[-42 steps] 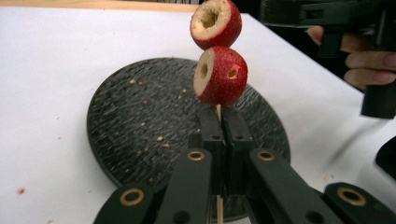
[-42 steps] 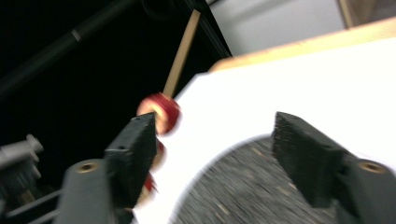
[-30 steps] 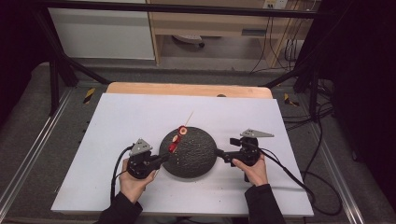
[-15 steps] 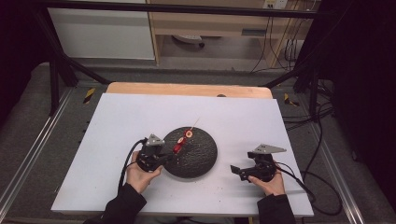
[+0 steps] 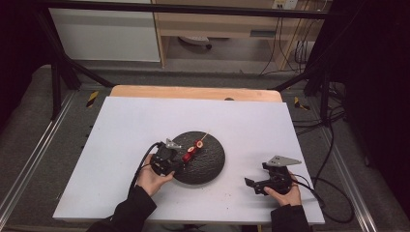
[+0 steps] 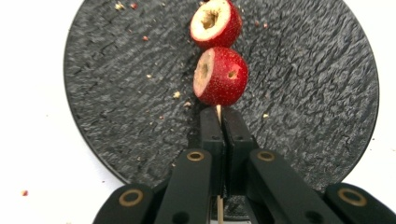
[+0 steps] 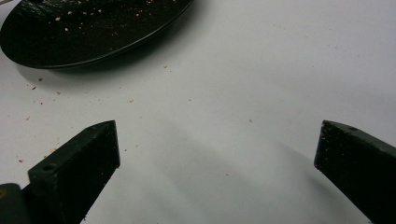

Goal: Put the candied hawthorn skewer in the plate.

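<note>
A white board covers the wooden table, and a dark, rough-textured round plate lies on it, dusted with crumbs. The left gripper is clenched on a thin wooden skewer whose shaft runs down between the jaws and out beneath them. Just beyond the jaw tips, two red hawthorn-like fruits sit threaded on the skewer over the plate, the nearer one almost touching the tips, the farther one showing its cored hollow. The right gripper hovers low over the bare board with its jaws spread wide and nothing between them; the plate's rim lies well ahead of them and to their left. Judging by this, two fruits are skewered and the stick is secured. No further loose fruit is apparent, though the high view is too coarse to be sure, so what remains is probably setting the skewer down.
</note>
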`<state>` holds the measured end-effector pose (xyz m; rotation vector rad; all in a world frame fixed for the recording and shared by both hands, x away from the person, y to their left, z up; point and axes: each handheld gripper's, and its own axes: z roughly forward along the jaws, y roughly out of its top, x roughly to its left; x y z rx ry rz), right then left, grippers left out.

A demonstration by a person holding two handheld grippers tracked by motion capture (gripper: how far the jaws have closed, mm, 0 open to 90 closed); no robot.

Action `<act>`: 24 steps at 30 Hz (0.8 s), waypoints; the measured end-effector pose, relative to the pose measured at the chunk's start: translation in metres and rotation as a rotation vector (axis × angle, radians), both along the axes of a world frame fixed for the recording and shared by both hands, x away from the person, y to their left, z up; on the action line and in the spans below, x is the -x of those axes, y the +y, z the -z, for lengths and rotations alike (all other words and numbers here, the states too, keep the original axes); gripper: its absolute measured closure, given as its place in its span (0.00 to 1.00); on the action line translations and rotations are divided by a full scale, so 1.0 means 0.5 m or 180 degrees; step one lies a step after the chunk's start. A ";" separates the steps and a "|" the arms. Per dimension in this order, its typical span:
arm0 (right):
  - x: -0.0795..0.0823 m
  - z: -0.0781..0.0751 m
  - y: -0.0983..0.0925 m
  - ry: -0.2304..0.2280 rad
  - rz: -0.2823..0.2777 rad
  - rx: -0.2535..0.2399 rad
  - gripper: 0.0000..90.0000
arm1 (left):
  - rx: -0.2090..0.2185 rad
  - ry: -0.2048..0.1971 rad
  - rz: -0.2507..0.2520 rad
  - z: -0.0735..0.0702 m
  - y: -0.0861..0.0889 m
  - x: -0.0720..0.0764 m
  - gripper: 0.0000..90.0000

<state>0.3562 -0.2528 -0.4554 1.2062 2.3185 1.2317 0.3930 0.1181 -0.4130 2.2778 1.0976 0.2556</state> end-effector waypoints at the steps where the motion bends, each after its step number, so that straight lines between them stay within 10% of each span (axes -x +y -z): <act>1: 0.002 -0.001 -0.002 0.0002 -0.0011 -0.0008 0.01 | -0.0055 0.0018 0.0018 0.001 -0.004 -0.001 0.98; 14: 0.004 -0.001 -0.015 -0.0027 0.0010 -0.0100 0.01 | -0.0214 -0.0034 0.0066 0.014 -0.022 0.002 0.96; 24: 0.002 0.000 -0.014 -0.0014 0.0029 -0.0094 0.01 | 0.0118 -0.0276 0.0371 0.000 0.035 0.027 0.52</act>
